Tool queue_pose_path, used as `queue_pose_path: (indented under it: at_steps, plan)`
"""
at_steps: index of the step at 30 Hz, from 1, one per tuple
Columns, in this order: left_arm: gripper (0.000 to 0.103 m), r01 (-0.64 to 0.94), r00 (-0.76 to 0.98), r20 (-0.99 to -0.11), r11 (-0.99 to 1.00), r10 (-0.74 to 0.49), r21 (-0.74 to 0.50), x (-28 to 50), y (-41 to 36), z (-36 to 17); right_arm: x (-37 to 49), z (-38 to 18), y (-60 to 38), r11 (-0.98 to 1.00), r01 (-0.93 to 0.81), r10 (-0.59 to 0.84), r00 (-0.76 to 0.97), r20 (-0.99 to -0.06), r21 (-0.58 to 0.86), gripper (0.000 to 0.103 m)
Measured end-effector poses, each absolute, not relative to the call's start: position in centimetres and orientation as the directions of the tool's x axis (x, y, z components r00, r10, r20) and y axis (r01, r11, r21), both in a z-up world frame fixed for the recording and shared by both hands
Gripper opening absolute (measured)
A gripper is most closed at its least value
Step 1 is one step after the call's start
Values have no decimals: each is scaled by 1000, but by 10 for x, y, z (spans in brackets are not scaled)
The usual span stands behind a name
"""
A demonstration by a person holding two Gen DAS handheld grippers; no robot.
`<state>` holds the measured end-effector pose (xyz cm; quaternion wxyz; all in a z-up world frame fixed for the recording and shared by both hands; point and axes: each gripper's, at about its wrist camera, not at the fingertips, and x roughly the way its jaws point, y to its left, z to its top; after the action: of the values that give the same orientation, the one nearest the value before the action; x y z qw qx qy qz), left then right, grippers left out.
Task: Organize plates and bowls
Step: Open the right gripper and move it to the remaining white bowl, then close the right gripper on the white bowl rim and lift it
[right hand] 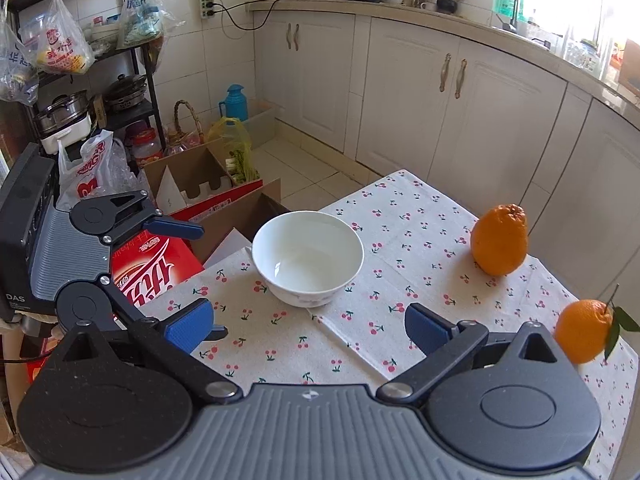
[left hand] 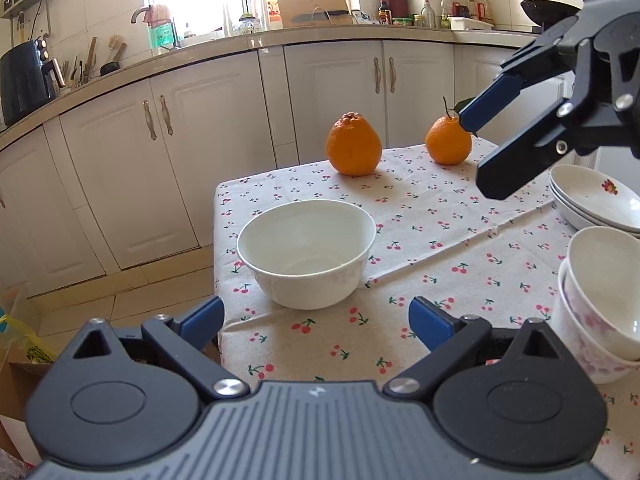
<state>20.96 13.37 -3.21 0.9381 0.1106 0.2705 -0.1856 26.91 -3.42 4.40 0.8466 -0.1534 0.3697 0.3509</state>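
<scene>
Cabinets (left hand: 120, 184) fill the left of the left wrist view, behind the table (left hand: 460, 240) with its cherry-print cloth. On the near left part of the cloth stands a white bowl (left hand: 306, 252), upright and empty. The left gripper (left hand: 316, 316) is just before it, jaws wide apart with nothing between them; the bowl is not touched. Behind the bowl are two oranges (left hand: 354, 144), apart from each other. To the right the right gripper (left hand: 478, 150) hangs above the cloth, jaws apart and empty, one finger in front of the second orange. At the right edge lie stacked plates (left hand: 596, 204), and nearer, nested bowls (left hand: 600, 308), tilted. In the right wrist view the white bowl sits near the table edge, boxes (right hand: 208, 188) on the floor beyond.
</scene>
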Motion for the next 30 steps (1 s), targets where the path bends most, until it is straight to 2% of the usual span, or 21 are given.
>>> queue_pose_path:
  at_steps: [18,26,30]
  plan:
    - [98,468,753,-559,879,-347,85,265,130,-55,367,-8,5,643,-754,520,304,-798,132,100]
    - [95,482,752,-554,871,-358,91,269,126,-58,386,-25,11,641,-745,534,260,-804,184,85]
    - [93,485,747,-554,871,-367,77,273,129,-57,393,-29,12,638,-739,551,243,-798,215,80]
